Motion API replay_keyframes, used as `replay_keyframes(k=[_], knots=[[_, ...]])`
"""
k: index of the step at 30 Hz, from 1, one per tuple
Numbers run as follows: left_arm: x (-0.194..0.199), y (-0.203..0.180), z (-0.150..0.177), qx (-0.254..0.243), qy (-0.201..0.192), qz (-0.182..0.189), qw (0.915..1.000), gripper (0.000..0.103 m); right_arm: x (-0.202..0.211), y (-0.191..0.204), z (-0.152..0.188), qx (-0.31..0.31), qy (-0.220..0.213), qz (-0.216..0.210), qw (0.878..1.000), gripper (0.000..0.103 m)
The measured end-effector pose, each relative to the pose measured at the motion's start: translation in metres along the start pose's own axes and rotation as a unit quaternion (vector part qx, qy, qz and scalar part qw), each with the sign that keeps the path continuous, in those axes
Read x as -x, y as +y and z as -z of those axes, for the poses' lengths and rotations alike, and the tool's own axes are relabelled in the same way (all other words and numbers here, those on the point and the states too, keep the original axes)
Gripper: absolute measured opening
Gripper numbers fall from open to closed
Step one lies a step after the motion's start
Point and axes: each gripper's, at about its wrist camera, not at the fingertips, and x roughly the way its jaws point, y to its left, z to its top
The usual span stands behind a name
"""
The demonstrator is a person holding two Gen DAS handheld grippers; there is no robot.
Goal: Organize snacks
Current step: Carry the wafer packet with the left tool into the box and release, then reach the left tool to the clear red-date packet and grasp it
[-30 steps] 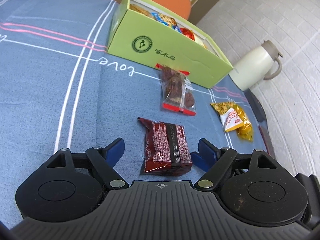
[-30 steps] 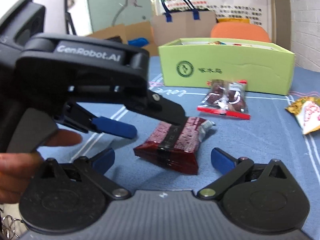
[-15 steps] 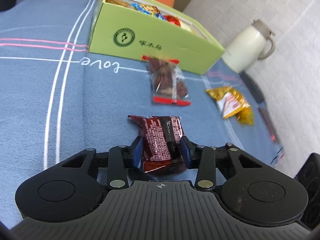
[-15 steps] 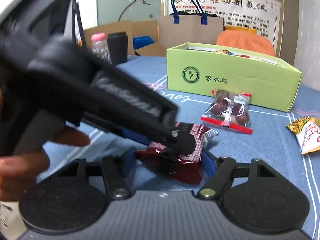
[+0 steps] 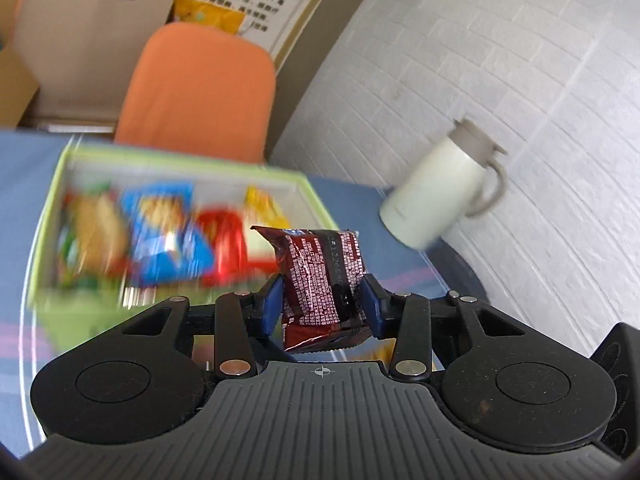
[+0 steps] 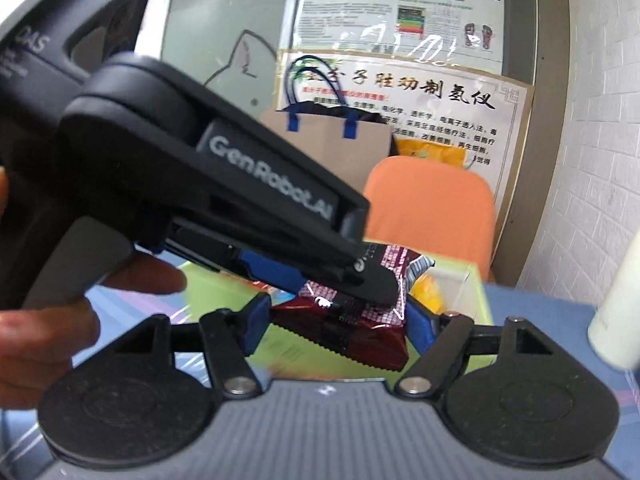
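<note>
Left tool [image 5: 322, 306], blue pads pressed against both sides of a dark red snack packet [image 5: 320, 280], holds it upright, lifted clear of the counter [image 5: 24, 184]. Packet's printed face is turned toward the camera; its crimped top edge stands above the pads, its lower end hangs between them.

Ahead of the left tool and slightly to its left: an open green box [image 5: 56, 184], motion-blurred, containing several packets, among them a blue one [image 5: 164, 236], a red one [image 5: 222, 244] and a yellow one [image 5: 262, 208]. The held packet is seen against the box's right end, though whether it is above the opening cannot be told.

Ahead and to the right: a white jug [image 5: 444, 184] with a grey lid and handle, standing on the blue counter cloth near a white brick wall [image 5: 520, 60]. Beyond the box: an orange chair back [image 5: 200, 88] and a brown paper bag [image 5: 88, 28] with blue handles.

Right tool [image 6: 332, 330], viewed from its own camera: blue pads narrowly spaced, one on each side of the same dark red packet, gripping it at its sides. The left tool's black body crosses directly in front of this view, with a bare hand [image 6: 44, 316] on its handle.
</note>
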Motion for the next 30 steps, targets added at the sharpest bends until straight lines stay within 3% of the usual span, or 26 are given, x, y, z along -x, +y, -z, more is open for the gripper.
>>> replay_keyframes(k=[5,8,10,11,15,19,24,30], knots=[[-0.072,0.009,-0.038,-0.009,0.029,-0.037,0.9989,0.022,-0.068,-0.048,-0.003,-0.041,0.047,-0.008,0.998,0.078],[-0.105,0.019,-0.040,-0.014,0.047,-0.062,0.9969,0.023,-0.095,-0.057,0.004,-0.043,0.076,-0.013,0.996,0.080],[-0.111,0.021,-0.036,-0.029,0.039,-0.068,0.9965,0.025,-0.098,-0.060,0.007,-0.053,0.073,-0.023,0.996,0.084],[-0.110,0.021,-0.034,-0.038,0.034,-0.070,0.9963,0.026,-0.099,-0.061,0.009,-0.055,0.074,-0.022,0.996,0.088],[-0.099,0.010,-0.026,-0.065,0.019,-0.075,0.9948,0.049,-0.091,-0.060,0.007,-0.054,0.061,-0.017,0.997,0.094],[-0.066,-0.007,-0.015,-0.087,-0.010,-0.078,0.9931,0.053,-0.049,-0.050,0.005,-0.052,0.027,0.004,0.998,0.101],[-0.020,-0.026,-0.001,-0.095,-0.040,-0.067,0.9925,0.061,0.003,-0.035,0.010,-0.050,0.000,0.031,0.998,0.101],[0.020,-0.042,0.024,-0.103,-0.051,-0.061,0.9915,0.065,0.032,-0.013,0.029,-0.056,0.016,0.027,0.998,0.101]])
